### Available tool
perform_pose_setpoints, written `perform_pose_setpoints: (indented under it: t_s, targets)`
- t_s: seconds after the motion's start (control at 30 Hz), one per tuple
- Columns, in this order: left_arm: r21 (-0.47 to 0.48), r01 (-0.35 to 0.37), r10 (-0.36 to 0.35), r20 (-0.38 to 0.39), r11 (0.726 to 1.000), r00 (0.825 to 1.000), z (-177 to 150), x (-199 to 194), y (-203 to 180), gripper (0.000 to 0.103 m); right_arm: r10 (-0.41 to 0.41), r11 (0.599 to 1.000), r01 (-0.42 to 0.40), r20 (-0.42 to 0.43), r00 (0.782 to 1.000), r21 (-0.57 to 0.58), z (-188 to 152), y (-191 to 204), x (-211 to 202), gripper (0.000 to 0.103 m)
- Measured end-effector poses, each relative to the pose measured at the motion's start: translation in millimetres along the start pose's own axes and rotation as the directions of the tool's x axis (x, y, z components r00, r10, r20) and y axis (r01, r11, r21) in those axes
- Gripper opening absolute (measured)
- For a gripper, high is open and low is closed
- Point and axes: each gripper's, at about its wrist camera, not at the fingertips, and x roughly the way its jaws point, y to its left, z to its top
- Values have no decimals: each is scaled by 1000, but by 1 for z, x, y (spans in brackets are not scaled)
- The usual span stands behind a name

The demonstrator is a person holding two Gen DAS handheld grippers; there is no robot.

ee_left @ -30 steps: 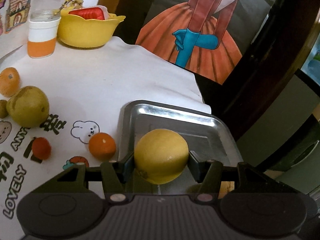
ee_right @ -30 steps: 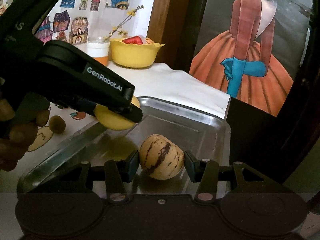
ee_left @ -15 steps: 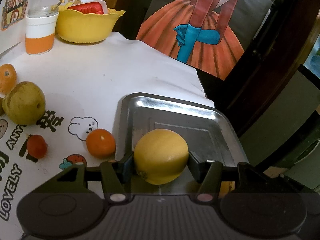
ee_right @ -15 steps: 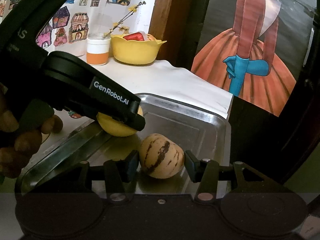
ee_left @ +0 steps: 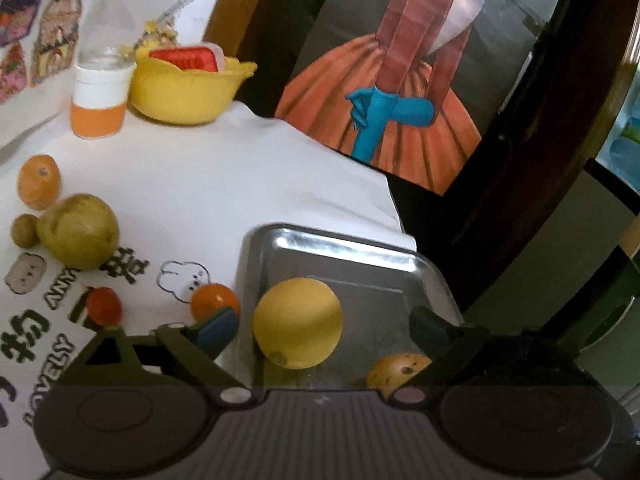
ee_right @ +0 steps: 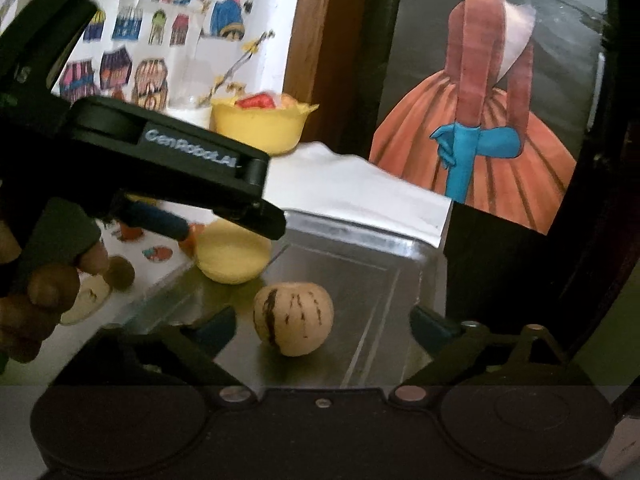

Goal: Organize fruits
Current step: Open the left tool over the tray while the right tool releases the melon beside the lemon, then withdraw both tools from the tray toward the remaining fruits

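A yellow lemon (ee_left: 298,323) lies in the metal tray (ee_left: 344,248), between the spread fingers of my open left gripper (ee_left: 324,326), touching neither pad. A striped cream melon (ee_right: 293,318) rests on the tray floor (ee_right: 360,264) between the fingers of my open right gripper (ee_right: 322,322), free of both pads. In the right wrist view the left gripper (ee_right: 192,168) reaches in from the left above the lemon (ee_right: 232,256). The melon (ee_left: 398,372) shows partly behind my left gripper's right finger.
On the printed cloth left of the tray lie two small oranges (ee_left: 214,300), a red tomato (ee_left: 104,305), a green pear (ee_left: 80,232), a small brown fruit (ee_left: 24,230) and another orange (ee_left: 39,181). A yellow bowl (ee_left: 184,88) and a jar (ee_left: 98,96) stand behind. The table's edge (ee_left: 394,208) drops off right.
Both grippers have opened. The left let go of the lemon and the right let go of the striped melon; both fruits now rest in the tray.
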Motion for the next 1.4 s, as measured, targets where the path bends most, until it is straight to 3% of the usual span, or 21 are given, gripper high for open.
perform_pose_setpoints:
  t_s: [0.17,0.4,0.7,1.0,1.4]
  targets:
    - [2,-12,12,60,1000,998,1,-22,2,102,-15,1000,14,43,999,20,2,2,-15,102]
    - [-5,-54,54,139,999,989,-2,-53,8,103,-47,998,44,94,994,37,5,8,-38,102]
    - [-36,-121,126,179,992,976,-14,-85,30,103,-53,998,48,106,993,43,3,21,-57,102]
    - [-22,-208,209,144,978,967,-37,-104,55,103,-6,1000,4,74,997,27,-3,43,-69,102]
    - [-28,-247,248,53,969,967,-61,-119,86,103,79,997,-79,-21,997,-1,-14,82,-67,102]
